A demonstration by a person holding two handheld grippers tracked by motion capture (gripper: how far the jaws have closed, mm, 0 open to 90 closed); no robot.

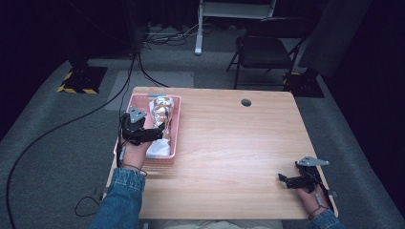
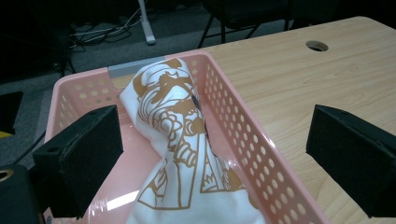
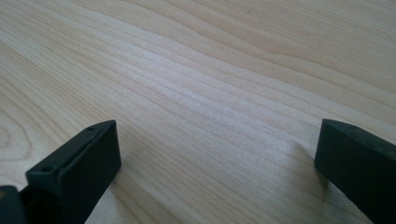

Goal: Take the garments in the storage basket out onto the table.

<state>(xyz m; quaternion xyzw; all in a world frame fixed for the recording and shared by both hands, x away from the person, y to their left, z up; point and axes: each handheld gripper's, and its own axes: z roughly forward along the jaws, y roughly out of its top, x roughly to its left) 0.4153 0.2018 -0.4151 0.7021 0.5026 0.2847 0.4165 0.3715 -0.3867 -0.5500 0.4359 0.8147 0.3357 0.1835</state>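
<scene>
Two grippers, one garment, one basket — listed from the basket rightward.

Pink basket [image 1: 175, 125]: perforated plastic, at the table's [image 1: 229, 157] left edge, long axis running away from the person.

White cloth [image 1: 161, 114]: printed in orange-brown, bunched inside the basket, lying lengthwise along it; the near end spreads over the basket floor, the far end rises toward the basket's far wall. In the left gripper view the cloth [image 2: 180, 140] sits straight ahead between the jaws and slightly below them.

Left gripper [image 1: 154, 135]: over the basket's near half, jaws spread wide with nothing between them, one jaw inside the basket, the other out past its right wall. Clearly the nearer tool; the cloth lies just ahead of it, so a short forward-and-down reach should bracket the fabric.

Right gripper [image 1: 282, 178]: well apart from the basket, near the table's right front corner, jaws wide apart — bare wood ahead.
</scene>
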